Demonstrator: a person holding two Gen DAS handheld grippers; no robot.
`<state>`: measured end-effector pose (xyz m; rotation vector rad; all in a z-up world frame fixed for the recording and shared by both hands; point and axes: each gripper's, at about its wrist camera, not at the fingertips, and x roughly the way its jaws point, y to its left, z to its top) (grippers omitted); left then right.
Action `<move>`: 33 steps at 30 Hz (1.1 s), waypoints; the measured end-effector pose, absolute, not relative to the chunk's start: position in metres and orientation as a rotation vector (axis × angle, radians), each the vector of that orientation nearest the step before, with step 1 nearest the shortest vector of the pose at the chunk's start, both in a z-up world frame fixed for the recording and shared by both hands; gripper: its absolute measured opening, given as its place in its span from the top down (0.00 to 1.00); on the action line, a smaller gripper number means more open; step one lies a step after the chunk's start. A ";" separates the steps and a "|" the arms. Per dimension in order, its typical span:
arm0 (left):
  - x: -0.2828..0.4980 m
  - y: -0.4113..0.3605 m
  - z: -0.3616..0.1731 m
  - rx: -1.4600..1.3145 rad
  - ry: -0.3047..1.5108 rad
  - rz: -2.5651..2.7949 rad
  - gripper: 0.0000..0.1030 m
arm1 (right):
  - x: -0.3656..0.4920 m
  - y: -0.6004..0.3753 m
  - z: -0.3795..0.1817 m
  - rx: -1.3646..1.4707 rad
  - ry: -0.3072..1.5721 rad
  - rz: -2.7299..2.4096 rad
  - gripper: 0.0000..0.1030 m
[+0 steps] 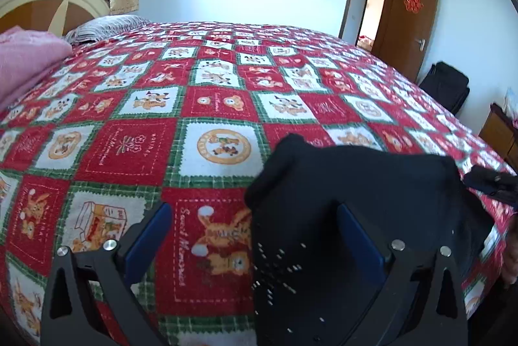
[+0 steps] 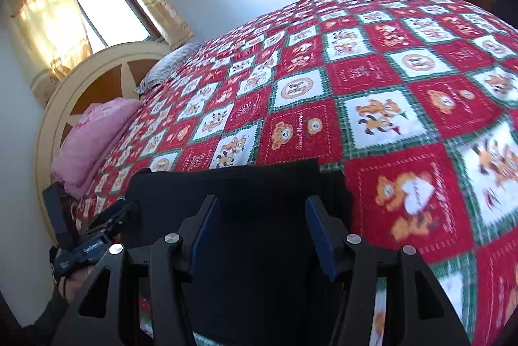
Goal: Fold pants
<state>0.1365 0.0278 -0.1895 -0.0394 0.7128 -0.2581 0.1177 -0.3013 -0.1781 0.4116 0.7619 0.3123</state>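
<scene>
Both claws, left (image 1: 252, 236) and right (image 2: 262, 229), gape free over the black pants (image 1: 356, 200) folded on the quilt (image 1: 194, 106), so 1 fold looks laid, and next comes regripping an edge.

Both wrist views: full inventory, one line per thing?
pants: 1, black, folded on the quilt's near edge, under both tongs
quilt: 1, red, white and green checks, covers the bed
pink blanket: 1, pink, by the headboard
pillow: 1, grey striped, far side of the bed head
headboard: 1, cream and brown, rounded
window: 1, yellow curtains, above the headboard
door: 1, brown, open, red ornament on it
bag: 1, black, on the floor beside the door
left tongs: wide open, nothing gripped
right tongs: open over the pants, nothing gripped
</scene>
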 end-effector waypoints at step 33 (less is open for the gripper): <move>0.120 0.013 -0.198 0.000 0.754 -0.331 0.00 | 0.084 -0.292 -0.196 0.307 0.837 0.385 0.44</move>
